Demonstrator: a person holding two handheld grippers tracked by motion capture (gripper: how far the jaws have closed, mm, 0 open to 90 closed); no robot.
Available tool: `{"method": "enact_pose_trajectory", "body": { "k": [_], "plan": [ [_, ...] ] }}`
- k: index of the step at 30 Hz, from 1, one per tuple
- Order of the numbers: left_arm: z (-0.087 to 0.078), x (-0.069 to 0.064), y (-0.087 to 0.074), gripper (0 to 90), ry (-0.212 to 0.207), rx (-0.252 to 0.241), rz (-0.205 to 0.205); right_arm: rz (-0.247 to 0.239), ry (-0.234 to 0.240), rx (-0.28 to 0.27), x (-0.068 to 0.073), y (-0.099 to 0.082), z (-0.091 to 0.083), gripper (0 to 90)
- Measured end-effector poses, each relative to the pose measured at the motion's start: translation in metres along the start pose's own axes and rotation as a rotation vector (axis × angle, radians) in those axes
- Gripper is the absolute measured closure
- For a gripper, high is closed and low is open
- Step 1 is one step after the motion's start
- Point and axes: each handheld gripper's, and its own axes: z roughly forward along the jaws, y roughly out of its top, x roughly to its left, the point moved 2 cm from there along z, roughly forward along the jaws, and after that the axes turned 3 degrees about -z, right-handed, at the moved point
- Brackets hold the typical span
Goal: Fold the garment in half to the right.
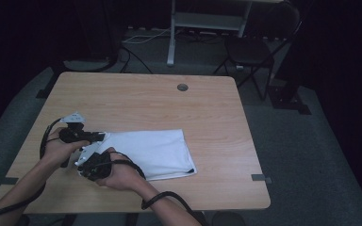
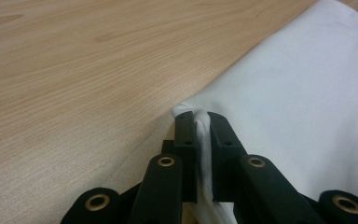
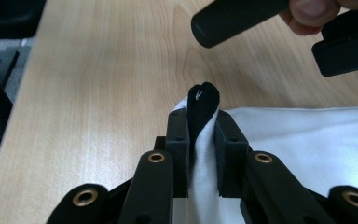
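White folded fabric cloth (image 1: 148, 151) lies flat on light wooden table (image 1: 146, 101), near the front left. Left gripper (image 2: 203, 122) is clamped on the cloth's corner, fabric pinched between its pads. Right gripper (image 3: 203, 119) is clamped on the cloth's near corner, a small black tab (image 3: 203, 100) sticking up between its pads. Both grippers sit close together at the cloth's left edge.

**Around the Work Area**

A light wooden table (image 1: 207, 113) carries a small round grommet (image 1: 182, 87) near its far edge. Beyond it, on grey carpet, a black chair (image 1: 250, 49) stands at the far right, beside a white metal frame (image 1: 202, 21). Cables (image 1: 136, 37) trail at the far left.
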Motion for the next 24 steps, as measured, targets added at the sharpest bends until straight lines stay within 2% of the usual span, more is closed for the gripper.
{"method": "enact_pose_trajectory", "body": {
  "k": [11,15,24],
  "plan": [
    [-0.011,-0.002,0.016,83.6,0.008,-0.025,0.008,0.026,-0.005,-0.101,-0.004,0.009,-0.019,78.4],
    [-0.015,-0.002,0.02,83.6,0.013,-0.033,0.014,0.023,-0.009,-0.129,-0.006,0.013,-0.024,78.4],
    [-0.024,-0.003,0.032,83.6,0.022,-0.049,0.021,0.049,-0.012,-0.184,-0.01,0.02,-0.035,78.4]
  ]
}}
